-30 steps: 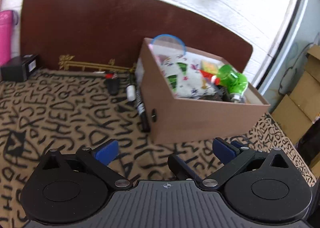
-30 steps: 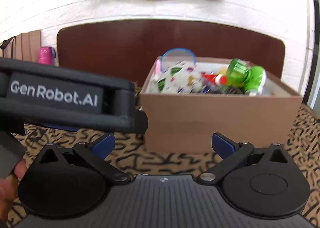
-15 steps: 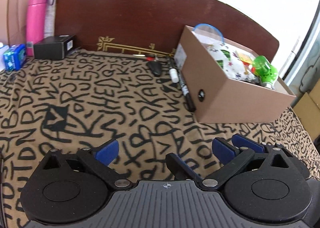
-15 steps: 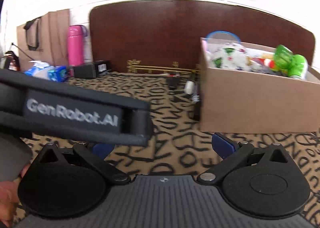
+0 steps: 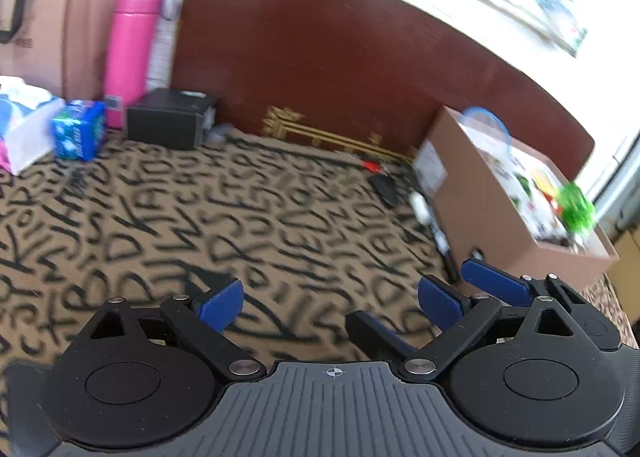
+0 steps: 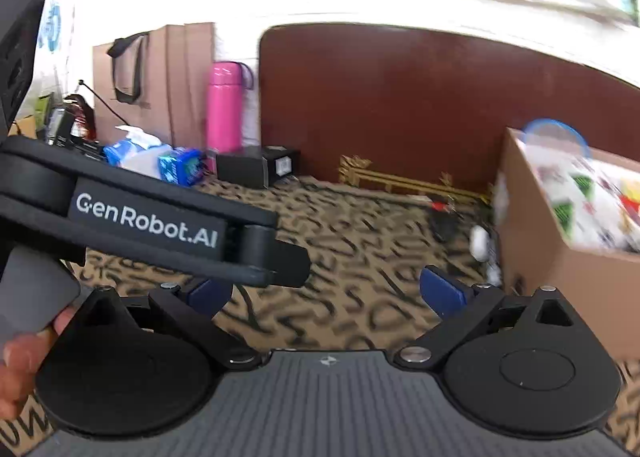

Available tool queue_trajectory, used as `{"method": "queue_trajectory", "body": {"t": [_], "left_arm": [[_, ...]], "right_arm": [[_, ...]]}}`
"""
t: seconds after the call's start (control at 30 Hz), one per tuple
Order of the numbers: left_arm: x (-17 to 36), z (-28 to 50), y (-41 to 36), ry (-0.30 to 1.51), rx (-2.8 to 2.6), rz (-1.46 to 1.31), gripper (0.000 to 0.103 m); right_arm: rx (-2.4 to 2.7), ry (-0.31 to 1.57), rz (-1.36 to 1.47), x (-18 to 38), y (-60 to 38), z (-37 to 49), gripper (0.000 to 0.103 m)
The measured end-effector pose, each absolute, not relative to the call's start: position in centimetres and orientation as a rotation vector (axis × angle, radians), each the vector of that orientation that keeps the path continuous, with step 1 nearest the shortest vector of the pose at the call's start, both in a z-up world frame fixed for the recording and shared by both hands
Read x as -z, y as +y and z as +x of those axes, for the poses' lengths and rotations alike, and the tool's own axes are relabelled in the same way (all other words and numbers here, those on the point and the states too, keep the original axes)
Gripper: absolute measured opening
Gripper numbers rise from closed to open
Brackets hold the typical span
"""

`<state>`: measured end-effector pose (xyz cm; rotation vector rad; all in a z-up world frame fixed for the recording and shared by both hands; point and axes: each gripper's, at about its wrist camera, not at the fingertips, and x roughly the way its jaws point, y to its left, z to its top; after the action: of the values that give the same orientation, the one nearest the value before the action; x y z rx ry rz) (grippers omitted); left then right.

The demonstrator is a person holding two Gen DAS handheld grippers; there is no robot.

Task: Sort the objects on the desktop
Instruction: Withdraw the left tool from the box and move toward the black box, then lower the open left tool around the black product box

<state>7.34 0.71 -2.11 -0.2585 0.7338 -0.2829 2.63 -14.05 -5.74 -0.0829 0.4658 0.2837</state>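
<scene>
My left gripper [image 5: 330, 301] is open and empty above the letter-patterned cloth [image 5: 200, 225]. My right gripper [image 6: 324, 291] is also open and holds nothing. The left gripper's black housing [image 6: 148, 217] crosses the right wrist view and hides part of the right gripper's left finger. A cardboard box [image 5: 500, 225] [image 6: 560, 257] stands at the right, holding a patterned pouch [image 6: 580, 193], a green bottle [image 5: 576, 209] and other items. Beside its left wall lie markers [image 5: 438, 233], a white-capped pen [image 6: 480, 243] and a small black object [image 5: 386, 187].
At the far left stand a pink flask [image 5: 128, 49], a black box [image 5: 168, 123], a blue pack [image 5: 78, 129] and a paper bag [image 6: 160, 81]. A dark wooden board [image 5: 340, 69] backs the table. A hand [image 6: 20, 357] shows at the lower left.
Both views have swung left and drawn back, so the cardboard box now sits at the right edge and the flask, black box and blue pack have come into view. Both grippers have stayed open.
</scene>
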Motion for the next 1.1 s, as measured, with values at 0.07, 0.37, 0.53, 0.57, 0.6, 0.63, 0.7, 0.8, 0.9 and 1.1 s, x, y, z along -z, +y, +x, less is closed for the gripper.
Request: {"method": "queue_trajectory", "body": {"t": [0.07,0.37,0.53,0.57,0.6,0.63,0.7,0.8,0.9,1.1], "left_arm": [[1.7,8.2,2.0,0.715,0.261,-0.255,0.099],[0.4,14.5,8.5,0.65,0.174,-0.249,0.099],[1.5,18.8,11.1,0.67,0.174,-0.27,0.097],[1.8,19.6,11.4,0.673,0.173,-0.269,0.095],[2.1,20.4,11.7,0.676,0.175,-0.27,0.095],[2.4,21.1,12.0,0.678,0.179,-0.275,0.094],[3.1,22.6,12.6,0.688,0.177,-0.293,0.093],[4.0,24.7,13.2,0.696,0.192,-0.314,0.092],[4.6,26.3,13.4,0.698,0.196,-0.301,0.091],[5.9,29.0,14.1,0.702,0.178,-0.299,0.094]], "right_arm": [[-0.312,0.451,-0.094,5.3,-13.2,4.0,0.099],[-0.461,0.398,-0.212,4.4,-8.9,11.0,0.094],[-0.497,0.414,-0.227,5.2,-6.9,15.3,0.091],[-0.501,0.424,-0.232,5.4,-6.4,16.2,0.091],[-0.504,0.431,-0.24,5.8,-6.1,17.0,0.09],[-0.508,0.437,-0.249,6.1,-5.7,17.7,0.09],[-0.519,0.45,-0.264,6.8,-5.0,19.1,0.089],[-0.53,0.463,-0.27,7.9,-4.4,20.8,0.087],[-0.53,0.485,-0.261,9.0,-4.2,22.7,0.086],[-0.543,0.496,-0.248,10.5,-3.7,25.8,0.084]]}}
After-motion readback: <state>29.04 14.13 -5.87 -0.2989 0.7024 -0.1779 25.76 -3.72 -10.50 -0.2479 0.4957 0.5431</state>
